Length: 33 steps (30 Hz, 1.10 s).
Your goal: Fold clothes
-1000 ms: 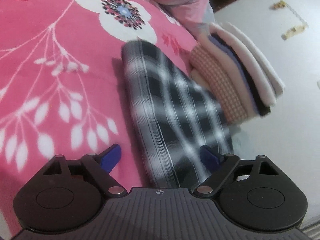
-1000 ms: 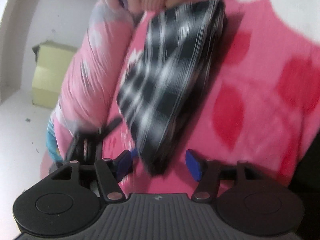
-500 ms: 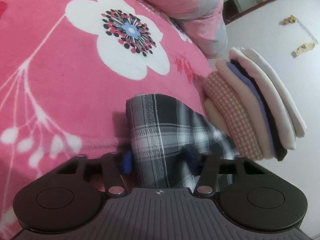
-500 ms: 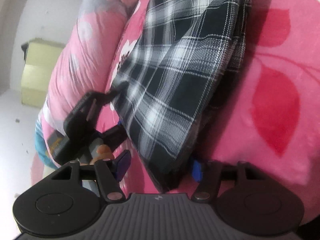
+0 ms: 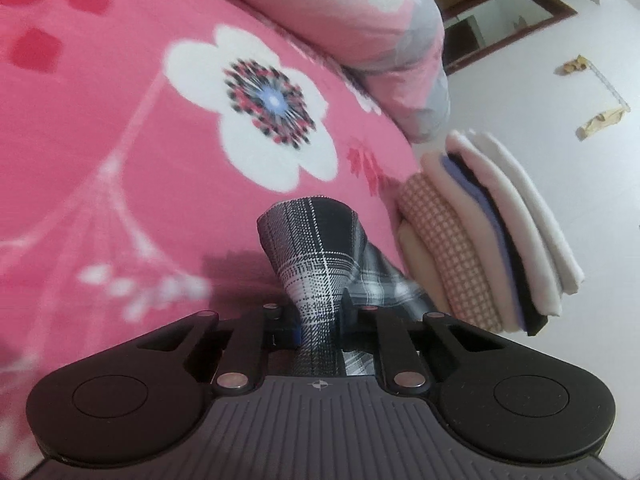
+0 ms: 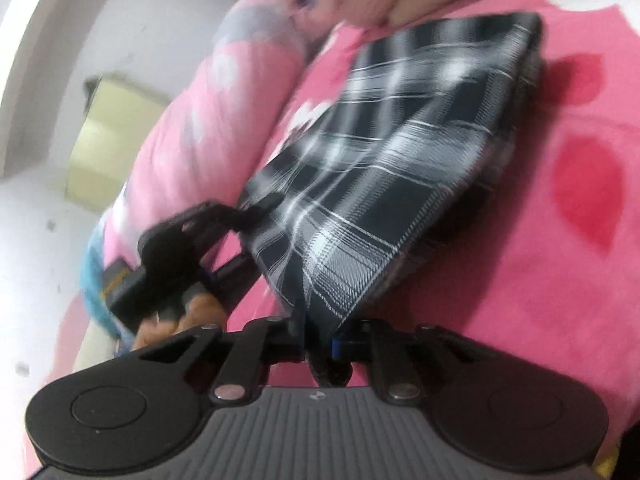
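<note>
Both your tongs just closed: left gripper [image 5: 320, 320] and right gripper [image 6: 320, 344] now pinch the plaid garment [image 5: 316, 248], ready to carry to the folded stack [image 5: 480, 236] right of the left tongs.

Woven plaid cloth [image 5: 316, 252]; fleecy matt blanket [image 5: 120, 140].

A pink flowered bedspread [image 5: 120, 152] is spread ahead of the claw. A pink and grey rolled quilt [image 5: 380, 32] is seen far ahead to the right. Scraps [image 5: 600, 118] are scattered on the white floor [image 5: 560, 184]. A yellowish box [image 6: 108, 136] is seen at left.
</note>
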### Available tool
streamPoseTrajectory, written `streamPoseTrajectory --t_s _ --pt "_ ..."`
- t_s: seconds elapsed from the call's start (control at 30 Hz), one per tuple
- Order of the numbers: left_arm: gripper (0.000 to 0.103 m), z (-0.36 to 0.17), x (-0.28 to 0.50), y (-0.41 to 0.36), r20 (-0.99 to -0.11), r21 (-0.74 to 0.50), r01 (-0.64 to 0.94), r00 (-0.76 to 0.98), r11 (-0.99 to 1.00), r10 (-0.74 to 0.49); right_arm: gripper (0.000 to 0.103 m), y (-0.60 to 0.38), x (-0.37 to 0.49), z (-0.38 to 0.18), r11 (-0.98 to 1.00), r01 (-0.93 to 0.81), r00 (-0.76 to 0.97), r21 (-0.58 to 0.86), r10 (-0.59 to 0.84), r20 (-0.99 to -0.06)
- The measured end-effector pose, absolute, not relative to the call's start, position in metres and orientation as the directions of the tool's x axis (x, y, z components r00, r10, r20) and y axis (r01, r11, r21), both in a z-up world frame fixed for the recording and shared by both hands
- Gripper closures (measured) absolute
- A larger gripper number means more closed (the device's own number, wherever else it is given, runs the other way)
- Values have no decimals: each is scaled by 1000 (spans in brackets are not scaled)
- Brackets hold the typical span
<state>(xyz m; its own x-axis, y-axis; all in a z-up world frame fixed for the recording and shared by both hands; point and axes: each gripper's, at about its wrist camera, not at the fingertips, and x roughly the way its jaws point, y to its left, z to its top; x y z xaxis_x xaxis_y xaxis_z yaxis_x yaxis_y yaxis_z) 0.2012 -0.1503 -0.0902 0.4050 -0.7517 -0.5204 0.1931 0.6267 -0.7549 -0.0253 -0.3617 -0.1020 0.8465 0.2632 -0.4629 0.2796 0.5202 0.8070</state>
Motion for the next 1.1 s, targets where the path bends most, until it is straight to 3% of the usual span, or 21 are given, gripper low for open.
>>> streamPoseTrajectory --t_s 0.27,0.3,0.4,0.47,0.57,0.73,0.83,1.0,1.1 --pt "90 -71 165 -31 -623 -625 169 481 762 -617 91 -269 -21 -119 512 149 737 846 513 -441" --pt "87 -75 164 -22 -640 -613 154 478 775 -602 91 -258 -19 -126 498 151 711 854 545 -444" --pt "68 -86 163 0 -674 -589 103 484 802 -558 82 -246 -11 -148 460 208 651 863 594 -473" --pt "64 -86 157 11 -669 -574 81 527 815 -524 78 -251 -15 -149 452 200 646 869 606 -464" --pt "49 -68 140 15 -601 -548 126 629 827 -494 63 -269 -36 -130 542 131 662 830 576 -480" --pt "40 -37 109 -6 -498 -445 286 709 849 -500 63 -304 -82 -74 775 -56 733 630 460 -501" --pt "38 -35 95 -31 -487 -370 409 680 834 -549 63 -320 -93 -39 874 -130 797 468 373 -475" --pt "33 -51 90 -67 -513 -338 533 587 776 -626 63 -337 -30 -6 930 -167 866 327 297 -402" --pt "33 -59 91 -77 -527 -341 553 557 760 -642 63 -335 31 -11 936 -198 846 292 314 -431"
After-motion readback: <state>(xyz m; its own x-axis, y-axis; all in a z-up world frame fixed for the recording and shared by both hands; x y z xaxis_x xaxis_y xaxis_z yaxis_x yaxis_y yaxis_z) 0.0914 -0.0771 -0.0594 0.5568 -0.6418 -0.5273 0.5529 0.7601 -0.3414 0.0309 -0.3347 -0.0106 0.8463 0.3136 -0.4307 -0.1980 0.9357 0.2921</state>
